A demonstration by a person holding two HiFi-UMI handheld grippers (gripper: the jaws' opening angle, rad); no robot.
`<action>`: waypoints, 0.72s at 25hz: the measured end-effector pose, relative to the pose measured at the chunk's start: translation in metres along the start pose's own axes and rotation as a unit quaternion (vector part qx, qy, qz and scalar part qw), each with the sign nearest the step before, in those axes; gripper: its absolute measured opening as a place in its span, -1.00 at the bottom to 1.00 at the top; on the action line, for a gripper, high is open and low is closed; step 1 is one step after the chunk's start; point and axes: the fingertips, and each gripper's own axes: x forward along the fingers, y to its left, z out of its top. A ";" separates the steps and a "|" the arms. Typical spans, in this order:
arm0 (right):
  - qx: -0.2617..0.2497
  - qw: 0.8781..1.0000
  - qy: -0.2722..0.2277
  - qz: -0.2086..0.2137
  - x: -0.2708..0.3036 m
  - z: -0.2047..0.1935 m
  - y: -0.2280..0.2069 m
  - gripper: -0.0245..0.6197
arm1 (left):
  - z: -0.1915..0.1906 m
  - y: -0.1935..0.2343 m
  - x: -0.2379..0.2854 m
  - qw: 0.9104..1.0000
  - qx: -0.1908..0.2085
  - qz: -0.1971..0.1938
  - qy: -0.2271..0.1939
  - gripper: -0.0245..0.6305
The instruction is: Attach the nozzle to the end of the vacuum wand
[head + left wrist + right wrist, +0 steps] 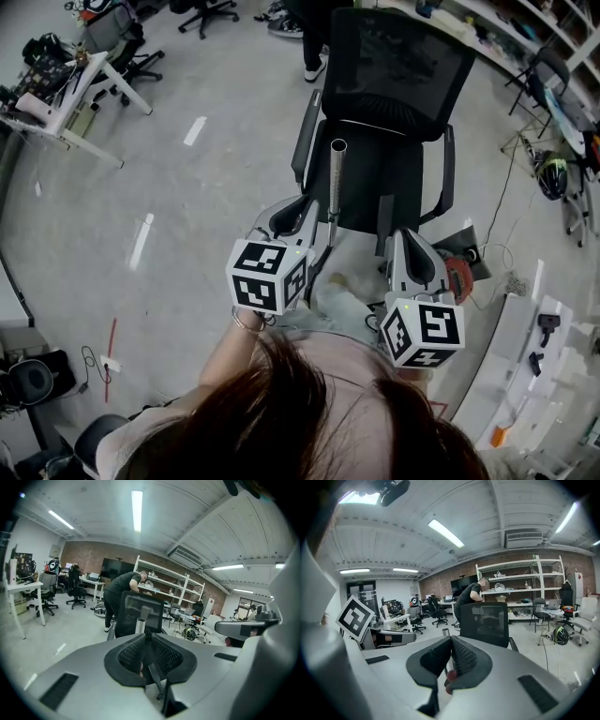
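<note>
Status: nozzle isn't on yet. Left hand-held gripper (148,638) has its jaws closed, pads meeting. A thin dark strip shows low in the gap, can't tell what it is. Right hand-held gripper (451,643) is also closed tight with nothing clearly pinched; a few red bits under the pads, unidentifiable. Vacuum wand (336,183) stands upright against the office chair (398,66) between the two. Its open top end is bare and its foot is hidden behind the left one. Neither visibly touches it. No nozzle found in any view; red item (458,277) beside the right one is unclear. My read is that everything's left: locate nozzle, grab it, align with tube end, push on
</note>
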 end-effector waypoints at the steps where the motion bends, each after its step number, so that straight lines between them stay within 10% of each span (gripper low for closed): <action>1: 0.000 1.000 0.000 0.001 0.002 0.000 -0.001 -0.85 | 0.000 0.001 0.003 1.000 0.000 0.001 0.000 -0.84; 18: 0.000 1.000 0.008 0.000 0.023 0.006 -0.024 -0.85 | -0.008 0.011 0.047 0.999 -0.005 0.004 0.031 -0.69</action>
